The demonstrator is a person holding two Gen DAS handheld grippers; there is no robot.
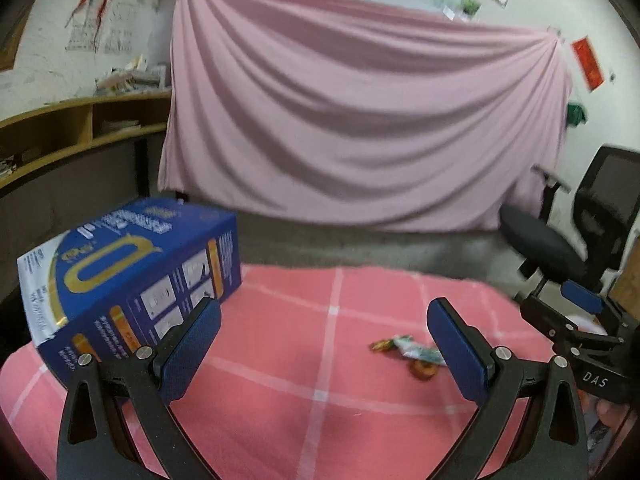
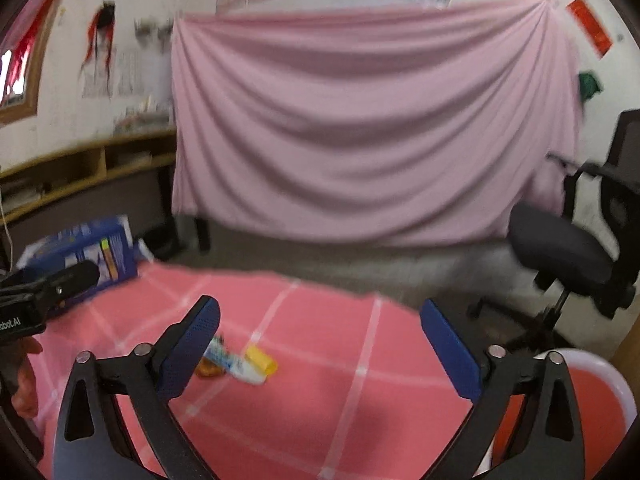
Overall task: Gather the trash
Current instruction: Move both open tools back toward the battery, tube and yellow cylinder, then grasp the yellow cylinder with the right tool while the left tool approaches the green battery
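A small heap of trash lies on the pink checked tablecloth: a white-green wrapper, a yellow piece and an orange round bit. In the left wrist view the same wrapper and orange bit lie just left of the right-hand finger. My left gripper is open with nothing between its fingers, and its left finger is close to a blue carton. My right gripper is open and empty above the cloth, with the trash by its left finger.
The blue carton stands at the table's far left corner. A white-rimmed round container sits at the near right. A black office chair stands beyond the table's right edge. A pink sheet hangs on the wall behind.
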